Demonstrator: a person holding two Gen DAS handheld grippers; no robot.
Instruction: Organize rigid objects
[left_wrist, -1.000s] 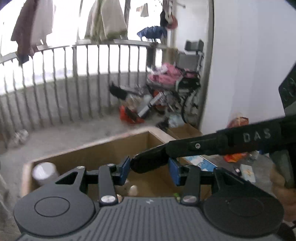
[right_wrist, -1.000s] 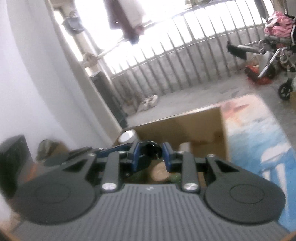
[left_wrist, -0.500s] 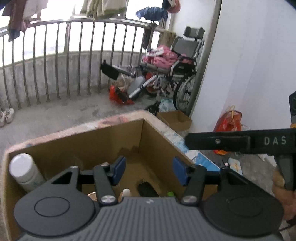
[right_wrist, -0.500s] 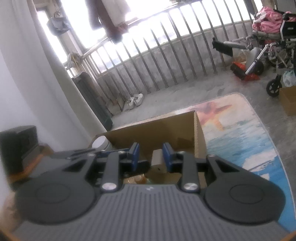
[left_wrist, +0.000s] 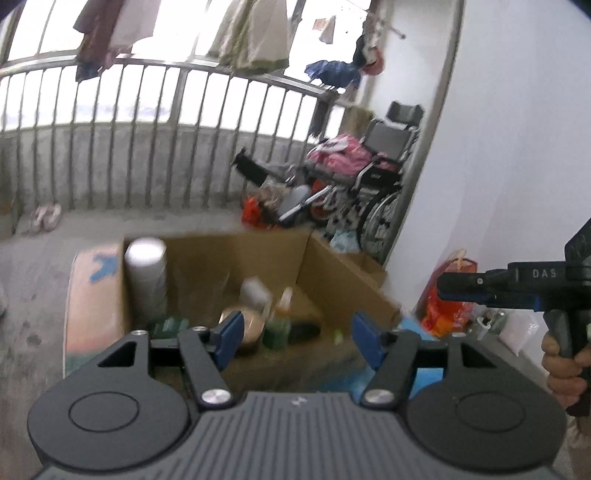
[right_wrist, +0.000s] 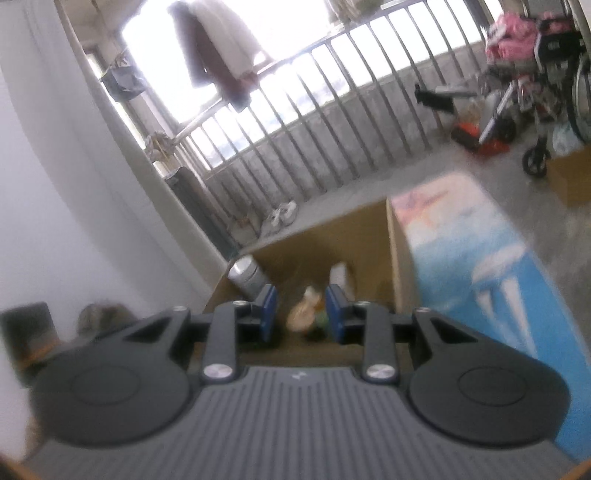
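A cardboard box (left_wrist: 332, 273) sits open on a balcony floor, on a mat printed with sky and clouds (right_wrist: 480, 258). Inside it a tall white canister (left_wrist: 146, 273) stands upright in the left corner, with a white bottle (left_wrist: 255, 291), a round tan object (left_wrist: 245, 325) and a green bottle (left_wrist: 277, 325) clustered near the middle (blurred, so details are unclear). The left gripper (left_wrist: 297, 339) hovers before the box; its blue-padded jaws have just been opening and stand wide apart with nothing between them. The right gripper (right_wrist: 301, 312), held in a hand (left_wrist: 563, 365), has its jaws a narrow gap apart, gripping nothing. A wheelchair (left_wrist: 373, 184) stands by the railing.
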